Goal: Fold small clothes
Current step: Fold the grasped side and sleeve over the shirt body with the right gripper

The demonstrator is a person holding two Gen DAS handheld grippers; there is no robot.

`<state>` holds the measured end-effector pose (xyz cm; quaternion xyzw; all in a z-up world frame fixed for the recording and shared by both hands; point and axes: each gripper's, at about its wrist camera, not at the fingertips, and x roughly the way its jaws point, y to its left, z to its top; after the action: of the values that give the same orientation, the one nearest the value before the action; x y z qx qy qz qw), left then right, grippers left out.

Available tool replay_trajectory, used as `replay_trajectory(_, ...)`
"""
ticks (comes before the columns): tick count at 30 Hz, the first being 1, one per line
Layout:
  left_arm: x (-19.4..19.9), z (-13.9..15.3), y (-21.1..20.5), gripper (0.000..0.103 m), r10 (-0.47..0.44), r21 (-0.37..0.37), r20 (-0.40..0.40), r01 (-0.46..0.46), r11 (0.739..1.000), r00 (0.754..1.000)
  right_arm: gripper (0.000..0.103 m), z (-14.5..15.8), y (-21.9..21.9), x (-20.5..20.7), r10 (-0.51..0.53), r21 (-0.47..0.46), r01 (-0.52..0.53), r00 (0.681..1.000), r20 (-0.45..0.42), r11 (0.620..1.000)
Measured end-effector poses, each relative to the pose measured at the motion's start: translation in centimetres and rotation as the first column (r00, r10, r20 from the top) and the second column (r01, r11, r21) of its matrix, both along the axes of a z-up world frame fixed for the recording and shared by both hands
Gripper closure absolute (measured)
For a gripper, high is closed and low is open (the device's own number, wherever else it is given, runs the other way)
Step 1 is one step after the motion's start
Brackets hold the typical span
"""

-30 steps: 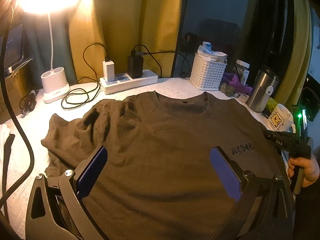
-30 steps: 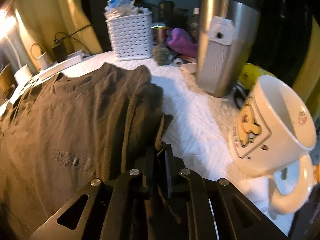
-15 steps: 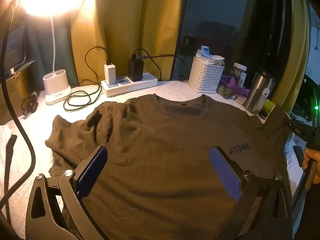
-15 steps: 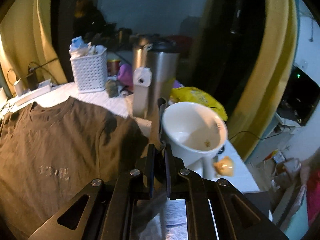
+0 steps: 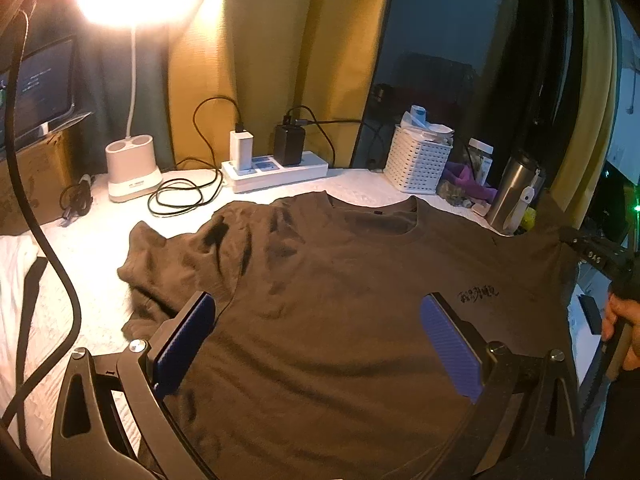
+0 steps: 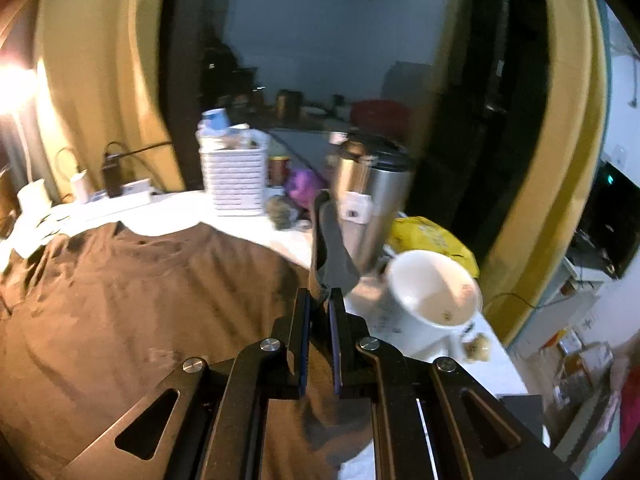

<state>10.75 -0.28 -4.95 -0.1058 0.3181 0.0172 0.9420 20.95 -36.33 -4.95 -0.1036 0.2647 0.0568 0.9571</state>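
Observation:
A dark brown T-shirt (image 5: 340,300) lies face up on the white-covered table (image 5: 104,248), its neck toward the far side, small black lettering on its chest. My left gripper (image 5: 320,340) hangs open above the shirt's lower part, blue pads wide apart, nothing between them. My right gripper (image 6: 320,304) is shut on the shirt's right sleeve (image 6: 332,248), which stands lifted off the table. In the left wrist view the right gripper (image 5: 568,238) shows at the right edge, held by a hand (image 5: 620,328). The shirt's left sleeve (image 5: 160,268) lies rumpled.
At the back stand a lit desk lamp (image 5: 132,168), a power strip (image 5: 276,170) with chargers and cables, a white basket (image 5: 420,164) and a steel tumbler (image 6: 372,192). A white mug (image 6: 436,296) and a yellow packet (image 6: 436,240) sit close to the lifted sleeve. The table edge runs on the right.
My right gripper has risen and pulled outward with the sleeve, drawing the shirt's right side taut. The left gripper has drifted back a little and stays open.

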Motion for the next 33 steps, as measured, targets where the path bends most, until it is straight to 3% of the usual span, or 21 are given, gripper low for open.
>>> replay_trajectory(7,-1.5,-0.5,1.8,0.002,0.021,-0.023,0.001,-0.021,1.0,1.0,0.095,-2.4,5.5,-0.2,0.111,-0.001,-0.112,0.991,-0.07,0.994)
replay_trajectory(13,-2.3,-1.0,2.9,0.002,0.032,-0.028,-0.008,-0.032,0.999,0.999,0.095,-6.5,8.9,0.6,0.202,0.082,-0.188,0.955,-0.216,0.979)
replay_trajectory(19,-2.5,-1.2,3.2,0.002,0.039,-0.035,-0.015,-0.039,0.999,0.999,0.092,-9.3,10.3,0.8,0.207,0.055,-0.2,0.93,-0.304,0.978)
replay_trajectory(20,-2.4,-1.2,3.2,0.002,0.038,-0.035,-0.015,-0.038,0.999,0.999,0.087,-9.2,10.5,0.7,0.21,0.046,-0.206,0.93,-0.301,0.977)
replay_trajectory(22,-2.3,-1.2,2.9,0.002,0.031,-0.033,-0.017,-0.032,0.999,0.999,0.056,-9.2,10.6,0.5,0.23,0.064,-0.222,0.921,-0.315,0.973)
replay_trajectory(23,-2.3,-1.2,2.8,0.002,0.029,-0.033,-0.017,-0.029,0.999,0.999,0.019,-9.3,10.7,0.5,0.238,0.077,-0.225,0.917,-0.32,0.971)
replay_trajectory(24,-2.2,-1.1,2.7,0.002,0.025,-0.031,-0.017,-0.026,0.999,1.0,0.011,-9.3,10.7,0.2,0.253,0.089,-0.237,0.915,-0.314,0.967)
replay_trajectory(28,-2.1,-1.0,2.4,0.002,0.025,-0.021,-0.022,-0.025,0.999,0.999,0.011,-8.4,10.5,-0.8,0.305,0.133,-0.277,0.903,-0.301,0.952)
replay_trajectory(33,-1.9,-1.0,1.9,0.002,0.019,-0.014,-0.025,-0.019,1.0,1.0,0.011,-5.4,5.9,-1.4,0.232,0.193,-0.19,0.946,-0.227,0.963)
